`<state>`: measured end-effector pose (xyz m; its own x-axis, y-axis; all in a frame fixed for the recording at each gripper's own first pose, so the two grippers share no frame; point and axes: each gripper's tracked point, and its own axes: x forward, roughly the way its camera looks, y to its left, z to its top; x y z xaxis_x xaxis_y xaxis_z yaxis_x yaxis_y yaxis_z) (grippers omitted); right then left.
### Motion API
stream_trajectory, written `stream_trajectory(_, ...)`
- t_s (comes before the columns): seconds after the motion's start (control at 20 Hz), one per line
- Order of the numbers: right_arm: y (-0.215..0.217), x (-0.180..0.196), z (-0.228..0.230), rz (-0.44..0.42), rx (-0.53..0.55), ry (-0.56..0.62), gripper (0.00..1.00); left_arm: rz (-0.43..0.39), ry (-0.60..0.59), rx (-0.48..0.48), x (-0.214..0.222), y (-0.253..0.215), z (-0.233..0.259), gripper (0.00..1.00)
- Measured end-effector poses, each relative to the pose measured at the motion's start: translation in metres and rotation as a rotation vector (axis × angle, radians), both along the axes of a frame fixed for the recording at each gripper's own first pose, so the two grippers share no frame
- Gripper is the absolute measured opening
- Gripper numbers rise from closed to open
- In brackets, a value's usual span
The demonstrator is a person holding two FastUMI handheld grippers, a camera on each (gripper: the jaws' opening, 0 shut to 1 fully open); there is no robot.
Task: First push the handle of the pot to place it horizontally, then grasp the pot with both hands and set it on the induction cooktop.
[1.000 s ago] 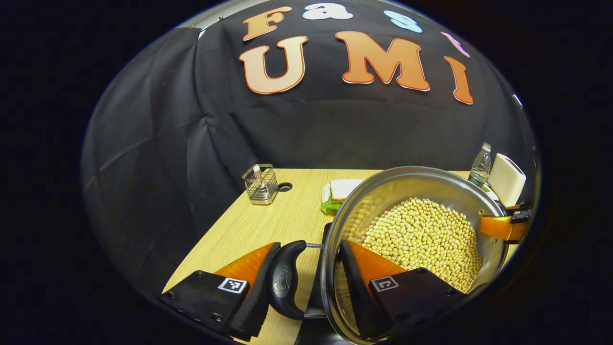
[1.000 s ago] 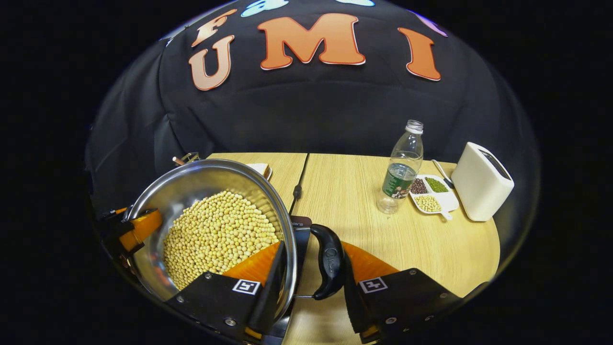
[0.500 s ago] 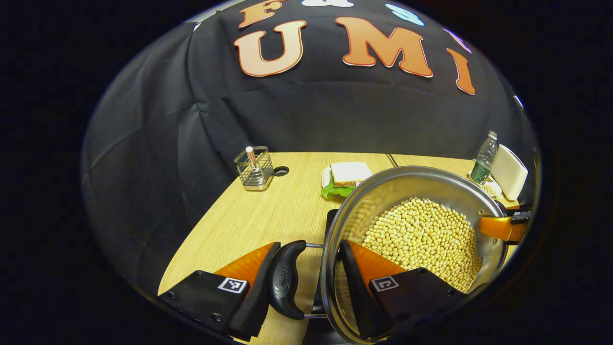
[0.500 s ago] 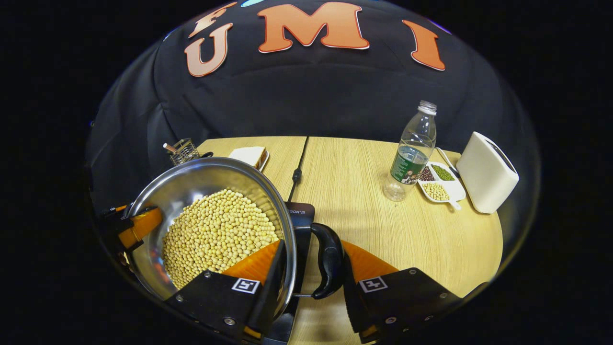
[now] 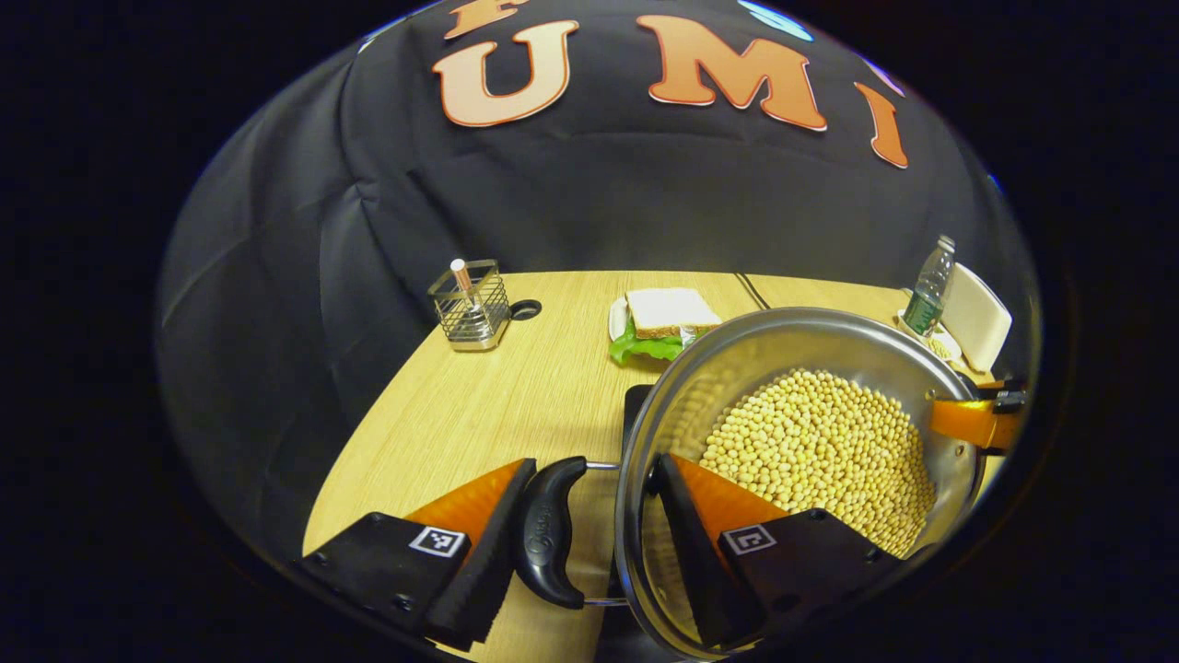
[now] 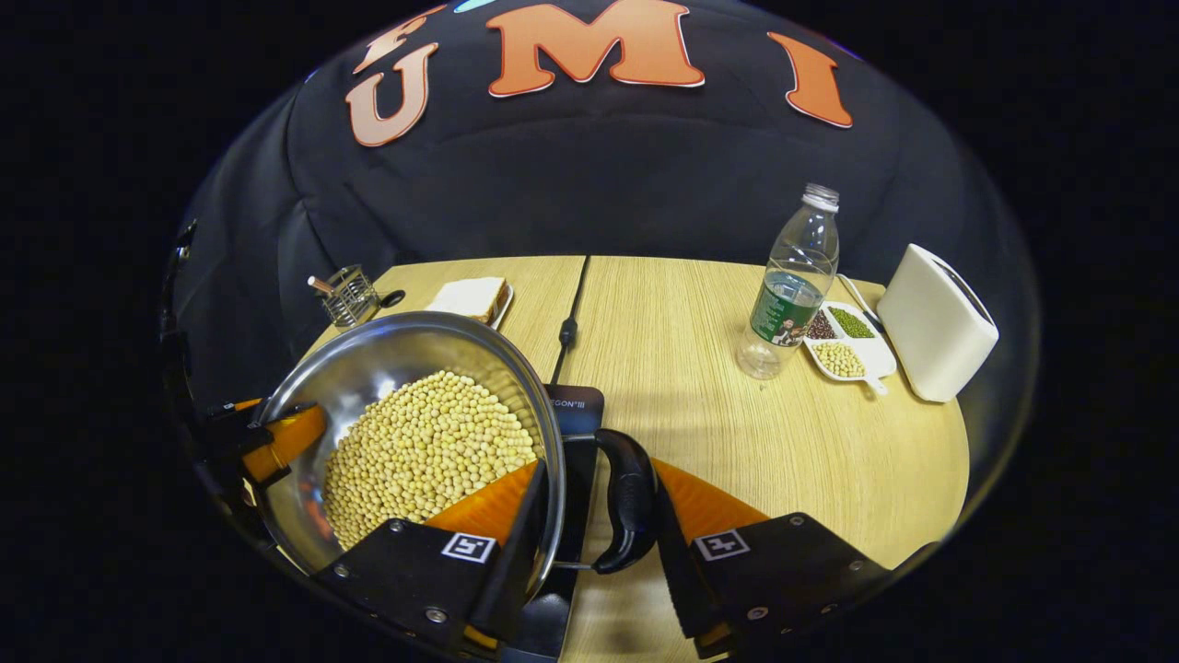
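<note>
Left gripper view | left tool (image 5: 589,534) clamps pot (image 5: 737,368) handle | right tool (image 6: 594,529) clamps opposite handle

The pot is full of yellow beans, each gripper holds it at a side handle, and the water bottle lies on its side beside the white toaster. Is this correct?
Not quite: the water bottle stands upright, as the right gripper view shows. The rest holds: the pot carries yellow beans, and the left gripper and right gripper each straddle its rim and side handle.

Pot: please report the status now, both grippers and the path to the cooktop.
Left gripper, right gripper: each shut on a pot handle and rim. Pot full of beans, above cooktop. Nothing in the way.
</note>
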<state>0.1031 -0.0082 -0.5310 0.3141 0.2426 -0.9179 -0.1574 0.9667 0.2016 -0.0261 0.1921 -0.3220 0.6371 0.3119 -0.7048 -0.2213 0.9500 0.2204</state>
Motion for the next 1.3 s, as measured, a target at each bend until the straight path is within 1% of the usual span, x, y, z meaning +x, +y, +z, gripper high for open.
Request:
stream_trajectory(0.05, -0.004, 0.012, 0.012, -0.010, 0.013, -0.035, 0.60, 0.000, -0.026, 0.016, 0.004, 0.000, 0.009, 0.86)
stream_trajectory(0.1, -0.010, 0.022, 0.024, -0.021, 0.027, -0.082, 0.68, 0.001, -0.054, 0.032, 0.007, 0.001, 0.019, 0.80)
stream_trajectory(0.15, -0.015, 0.032, 0.033, -0.027, 0.034, -0.126, 0.63, 0.006, -0.080, 0.054, 0.009, 0.002, 0.031, 0.83)
stream_trajectory(0.2, -0.015, 0.036, 0.041, -0.031, 0.038, -0.162, 0.70, 0.014, -0.105, 0.077, 0.011, 0.004, 0.041, 0.83)
stream_trajectory(0.25, -0.021, 0.044, 0.048, -0.032, 0.041, -0.194, 0.71, 0.020, -0.137, 0.099, 0.014, 0.003, 0.052, 0.77)
stream_trajectory(0.3, -0.025, 0.048, 0.054, -0.032, 0.038, -0.237, 0.72, 0.026, -0.167, 0.116, 0.016, 0.001, 0.064, 0.83)
stream_trajectory(0.45, -0.046, 0.065, 0.084, -0.040, 0.021, -0.375, 0.75, 0.030, -0.249, 0.133, 0.020, -0.014, 0.101, 0.85)
stream_trajectory(0.55, -0.062, 0.072, 0.112, -0.048, 0.039, -0.444, 0.76, 0.023, -0.307, 0.130, 0.022, -0.030, 0.127, 0.86)
stream_trajectory(0.6, -0.072, 0.073, 0.127, -0.057, 0.043, -0.476, 0.77, 0.017, -0.343, 0.129, 0.022, -0.039, 0.142, 0.82)
stream_trajectory(0.65, -0.081, 0.077, 0.138, -0.073, 0.045, -0.509, 0.78, 0.009, -0.383, 0.124, 0.025, -0.050, 0.157, 0.89)
stream_trajectory(0.7, -0.093, 0.080, 0.150, -0.090, 0.048, -0.547, 0.78, 0.000, -0.425, 0.118, 0.025, -0.061, 0.173, 0.84)
stream_trajectory(0.75, -0.103, 0.084, 0.160, -0.099, 0.052, -0.581, 0.78, -0.011, -0.466, 0.112, 0.027, -0.071, 0.187, 0.89)
stream_trajectory(0.85, -0.123, 0.086, 0.182, -0.114, 0.056, -0.646, 0.78, -0.035, -0.538, 0.108, 0.029, -0.094, 0.214, 0.89)
stream_trajectory(0.95, -0.140, 0.090, 0.201, -0.123, 0.052, -0.700, 0.79, -0.062, -0.579, 0.112, 0.026, -0.117, 0.237, 0.89)
stream_trajectory(1.0, -0.150, 0.091, 0.213, -0.127, 0.049, -0.722, 0.79, -0.072, -0.609, 0.110, 0.025, -0.130, 0.255, 0.98)
stream_trajectory(1.05, -0.160, 0.093, 0.223, -0.133, 0.048, -0.744, 0.79, -0.082, -0.638, 0.110, 0.023, -0.141, 0.268, 0.96)
stream_trajectory(1.1, -0.169, 0.095, 0.234, -0.136, 0.048, -0.772, 0.80, -0.090, -0.667, 0.113, 0.021, -0.149, 0.280, 0.96)
stream_trajectory(1.15, -0.176, 0.099, 0.245, -0.138, 0.046, -0.803, 0.80, -0.098, -0.694, 0.118, 0.020, -0.157, 0.291, 1.00)
stream_trajectory(1.3, -0.198, 0.106, 0.276, -0.139, 0.024, -0.877, 0.79, -0.119, -0.757, 0.130, 0.017, -0.178, 0.319, 1.00)
